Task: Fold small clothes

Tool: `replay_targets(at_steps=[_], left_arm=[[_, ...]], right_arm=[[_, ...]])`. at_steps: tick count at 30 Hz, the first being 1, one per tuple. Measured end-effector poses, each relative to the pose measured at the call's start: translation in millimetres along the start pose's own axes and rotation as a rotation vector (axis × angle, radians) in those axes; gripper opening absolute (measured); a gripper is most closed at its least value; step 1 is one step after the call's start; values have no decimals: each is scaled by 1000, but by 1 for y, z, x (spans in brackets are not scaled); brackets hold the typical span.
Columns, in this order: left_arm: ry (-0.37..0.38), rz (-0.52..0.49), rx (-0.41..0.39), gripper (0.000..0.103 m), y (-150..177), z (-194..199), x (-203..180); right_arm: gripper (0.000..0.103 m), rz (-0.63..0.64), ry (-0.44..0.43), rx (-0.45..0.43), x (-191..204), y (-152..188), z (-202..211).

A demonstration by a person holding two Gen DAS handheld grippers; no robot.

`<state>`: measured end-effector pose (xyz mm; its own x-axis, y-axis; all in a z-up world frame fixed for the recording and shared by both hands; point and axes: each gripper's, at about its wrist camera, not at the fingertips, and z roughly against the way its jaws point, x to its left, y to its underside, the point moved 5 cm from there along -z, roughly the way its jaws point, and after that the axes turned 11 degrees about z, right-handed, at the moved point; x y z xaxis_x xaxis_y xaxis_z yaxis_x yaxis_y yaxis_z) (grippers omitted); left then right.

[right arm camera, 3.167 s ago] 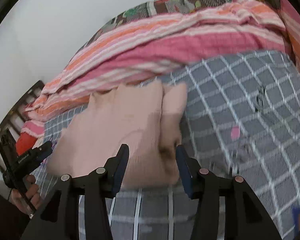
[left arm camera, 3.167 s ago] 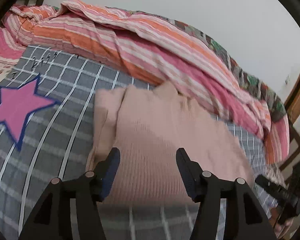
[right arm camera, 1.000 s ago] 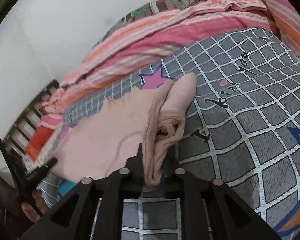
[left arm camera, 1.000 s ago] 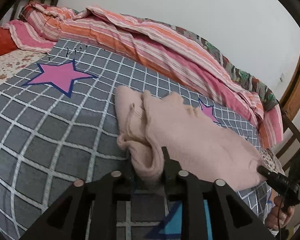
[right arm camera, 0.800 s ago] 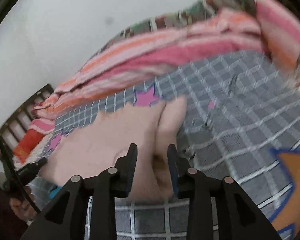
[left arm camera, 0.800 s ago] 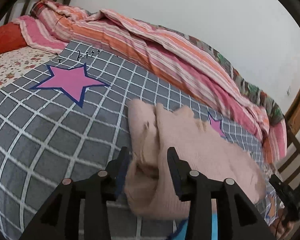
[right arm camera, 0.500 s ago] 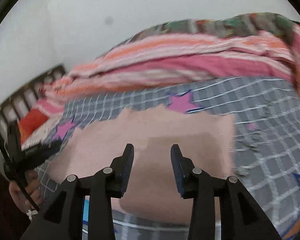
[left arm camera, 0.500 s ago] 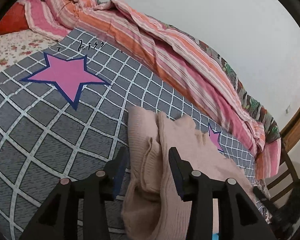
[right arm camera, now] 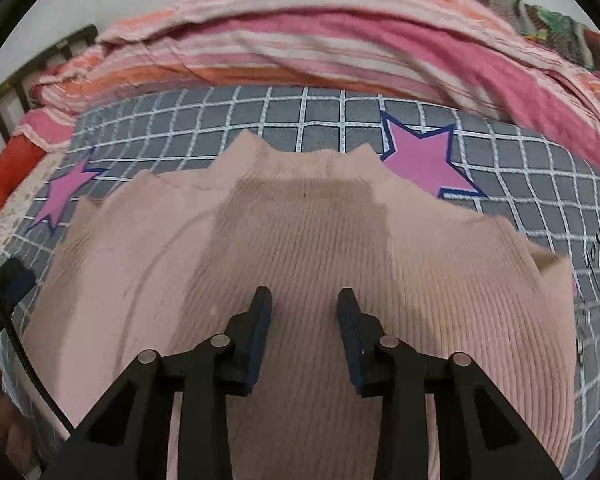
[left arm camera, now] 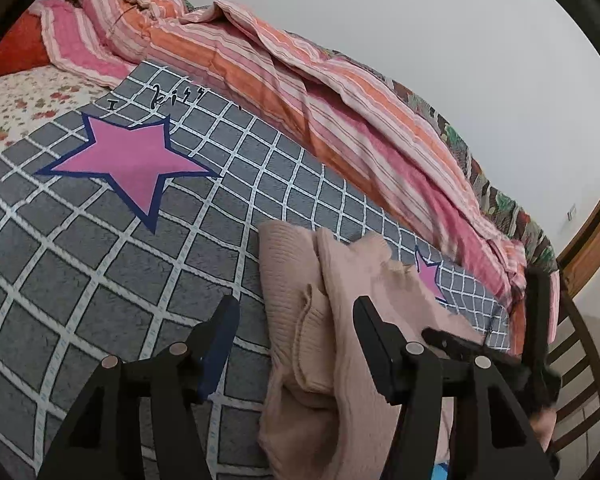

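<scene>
**On the bed: pink sweater, both grippers off it**

On the grey checked blanket [left arm camera: 100, 264], left wrist view: pink ribbed sweater [left arm camera: 300, 320] lies bunched. Left gripper [left arm camera: 296, 312] fingers spread and opening; sleeve fold sits between them, unpinched.

Right wrist view: sweater [right arm camera: 300, 240] spread flat, w/ striped quilt [right arm camera: 340, 36] behind. Right gripper [right arm camera: 304, 300] fingers apart but closing, over the knit, gripping nothing.

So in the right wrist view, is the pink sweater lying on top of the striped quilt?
No, the pink sweater lies on the grey checked blanket, with the striped quilt bunched up behind it.
</scene>
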<state>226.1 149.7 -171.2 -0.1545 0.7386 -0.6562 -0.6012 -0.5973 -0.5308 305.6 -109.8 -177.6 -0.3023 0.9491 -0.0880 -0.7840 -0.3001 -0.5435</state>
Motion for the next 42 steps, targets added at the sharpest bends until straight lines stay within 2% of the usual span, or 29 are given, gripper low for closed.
replay_targets(at_steps=[4, 9, 14, 17, 22, 27, 29, 33, 38, 42], left_arm=[[30, 21, 22, 57, 0, -1, 2], [60, 8, 56, 57, 5, -1, -2], [80, 0, 82, 58, 12, 3, -3], [95, 4, 103, 61, 15, 7, -4], [113, 17, 134, 61, 21, 11, -3], [115, 19, 147, 62, 26, 17, 0], [115, 49, 161, 63, 30, 18, 5], [151, 110, 217, 63, 40, 18, 13], [154, 134, 225, 64, 45, 20, 20], [171, 137, 222, 64, 55, 25, 20]], right_arm=[[31, -23, -5, 82, -7, -17, -28], [32, -18, 16, 88, -8, -30, -42], [32, -41, -33, 83, -7, -25, -31], [32, -48, -64, 54, -3, -10, -8], [32, -32, -54, -8, 11, 18, 22], [32, 10, -13, -54, 25, 47, 44], [32, 16, -2, -70, 28, 58, 54], [32, 32, 11, -94, 32, 71, 65], [32, 44, 19, -92, 43, 95, 69], [32, 81, 30, -131, 50, 110, 80]])
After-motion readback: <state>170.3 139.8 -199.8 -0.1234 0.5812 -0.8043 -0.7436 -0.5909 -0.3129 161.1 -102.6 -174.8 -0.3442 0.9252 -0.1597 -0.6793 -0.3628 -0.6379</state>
